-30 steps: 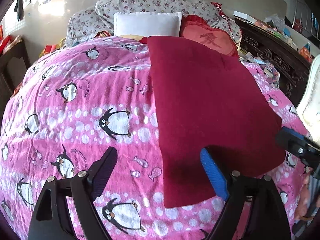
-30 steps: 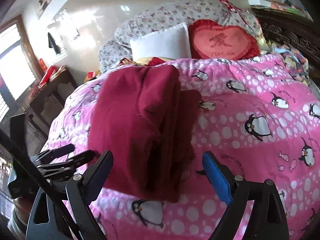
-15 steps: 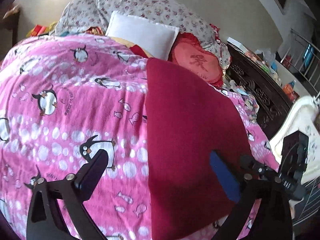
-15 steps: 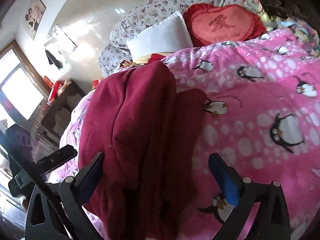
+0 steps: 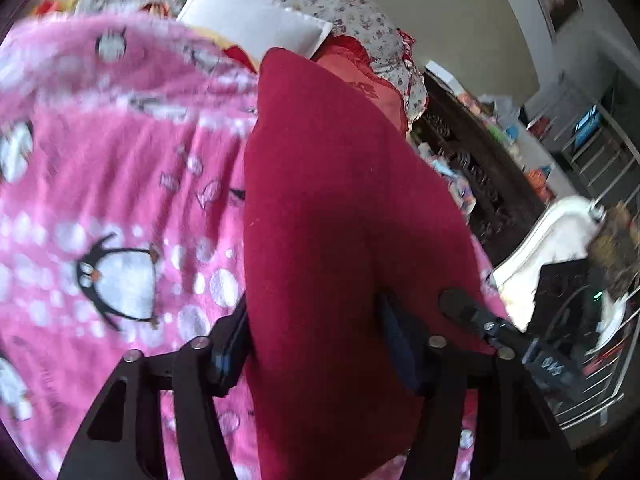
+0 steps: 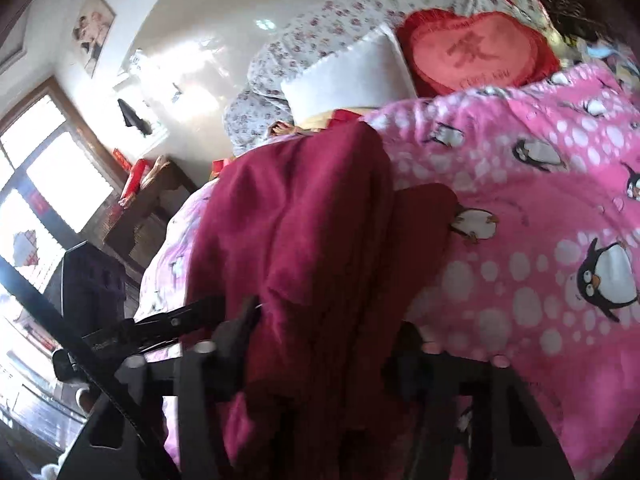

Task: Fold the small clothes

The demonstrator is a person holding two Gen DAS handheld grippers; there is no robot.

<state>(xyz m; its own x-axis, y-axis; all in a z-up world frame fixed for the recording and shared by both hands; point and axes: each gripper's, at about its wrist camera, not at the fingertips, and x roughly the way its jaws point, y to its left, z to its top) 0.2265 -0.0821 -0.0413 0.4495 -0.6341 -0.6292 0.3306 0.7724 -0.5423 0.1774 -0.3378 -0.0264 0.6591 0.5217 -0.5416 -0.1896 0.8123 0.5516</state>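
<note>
A dark red garment (image 5: 340,208) lies folded lengthwise on the pink penguin blanket (image 5: 120,184). My left gripper (image 5: 316,340) straddles its near end, fingers closing on the cloth between them. In the right wrist view the same garment (image 6: 304,240) is bunched and my right gripper (image 6: 324,344) straddles its near end, cloth filling the gap between the fingers. The other gripper shows at each view's edge, at the right (image 5: 500,332) and at the left (image 6: 160,328).
A white pillow (image 6: 352,76), a red heart cushion (image 6: 476,52) and a floral pillow (image 5: 332,4) lie at the bed's head. A dark carved cabinet (image 5: 472,160) stands along the right side, a dark table (image 6: 148,208) on the left.
Both grippers have moved forward onto the garment's near end and their fingers have closed in from wide open. The cloth now sits between both pairs of fingers.
</note>
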